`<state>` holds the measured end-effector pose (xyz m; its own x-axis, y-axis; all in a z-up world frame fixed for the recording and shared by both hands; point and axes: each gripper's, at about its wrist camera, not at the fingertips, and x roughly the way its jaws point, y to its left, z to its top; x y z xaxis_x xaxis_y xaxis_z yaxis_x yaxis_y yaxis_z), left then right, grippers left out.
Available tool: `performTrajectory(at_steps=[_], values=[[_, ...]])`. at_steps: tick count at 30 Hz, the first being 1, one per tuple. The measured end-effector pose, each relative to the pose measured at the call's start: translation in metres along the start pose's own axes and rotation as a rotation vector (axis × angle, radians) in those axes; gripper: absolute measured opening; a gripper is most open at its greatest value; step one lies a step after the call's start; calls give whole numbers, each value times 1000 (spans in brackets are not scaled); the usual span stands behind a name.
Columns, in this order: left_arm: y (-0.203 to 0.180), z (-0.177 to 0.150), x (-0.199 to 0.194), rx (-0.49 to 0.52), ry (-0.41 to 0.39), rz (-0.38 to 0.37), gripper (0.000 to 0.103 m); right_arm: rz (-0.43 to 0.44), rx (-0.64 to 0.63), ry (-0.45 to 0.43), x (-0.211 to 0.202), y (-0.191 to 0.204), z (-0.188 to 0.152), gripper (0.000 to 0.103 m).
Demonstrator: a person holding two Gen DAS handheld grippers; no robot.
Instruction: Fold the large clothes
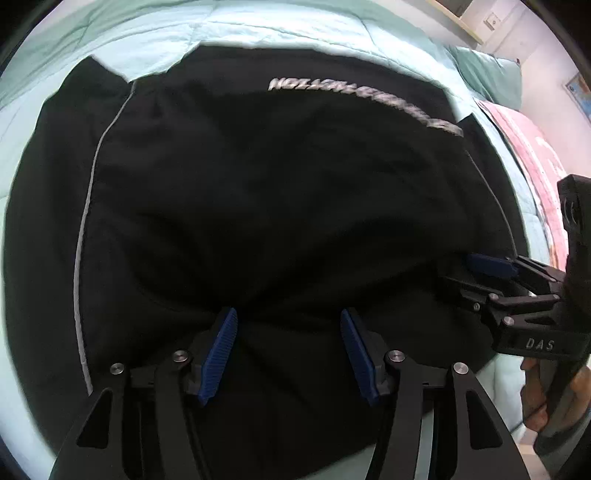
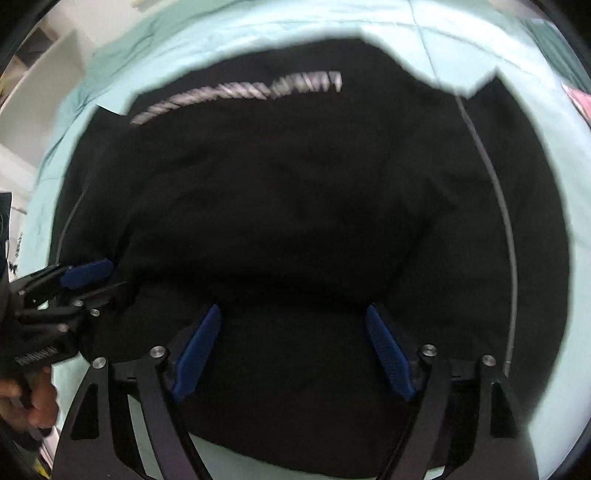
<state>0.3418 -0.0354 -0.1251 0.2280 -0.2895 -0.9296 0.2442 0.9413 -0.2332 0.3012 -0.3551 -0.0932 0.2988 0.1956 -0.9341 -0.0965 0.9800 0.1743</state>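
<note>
A large black garment (image 1: 277, 184) (image 2: 295, 203) with white lettering (image 1: 362, 99) (image 2: 240, 92) and thin grey piping lies spread on a pale teal bedspread (image 1: 258, 33) (image 2: 258, 26). My left gripper (image 1: 288, 312) points down at its near part with blue pads apart; creased black fabric lies between them, and no pad visibly presses on it. My right gripper (image 2: 291, 310) stands wider over the same near edge, also with only fabric below. Each gripper shows in the other's view: the right (image 1: 465, 267) at the garment's right side, the left (image 2: 110, 275) at its left side.
A pink blanket (image 1: 535, 155) and a teal pillow (image 1: 487, 70) lie at the right of the bed. White furniture (image 2: 55, 66) stands beyond the bed's left side. A person's hand (image 1: 535, 398) (image 2: 33, 398) grips each handle at the frame edges.
</note>
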Motion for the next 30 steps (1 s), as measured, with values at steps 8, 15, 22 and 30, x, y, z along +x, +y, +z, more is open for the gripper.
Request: performTrajectory(at_steps=[8, 15, 22, 30], values=[[22, -4, -67, -51, -77, 7, 60, -34, 72, -89, -68, -22, -12, 84], [69, -16, -120, -99, -163, 107, 60, -270, 155, -283, -150, -50, -19, 84], [108, -11, -142, -163, -216, 225, 60, -364, 251, -368, -195, -104, -9, 93], [174, 12, -109, -283, -125, 50, 60, -210, 257, -146, -127, -157, 6, 93]])
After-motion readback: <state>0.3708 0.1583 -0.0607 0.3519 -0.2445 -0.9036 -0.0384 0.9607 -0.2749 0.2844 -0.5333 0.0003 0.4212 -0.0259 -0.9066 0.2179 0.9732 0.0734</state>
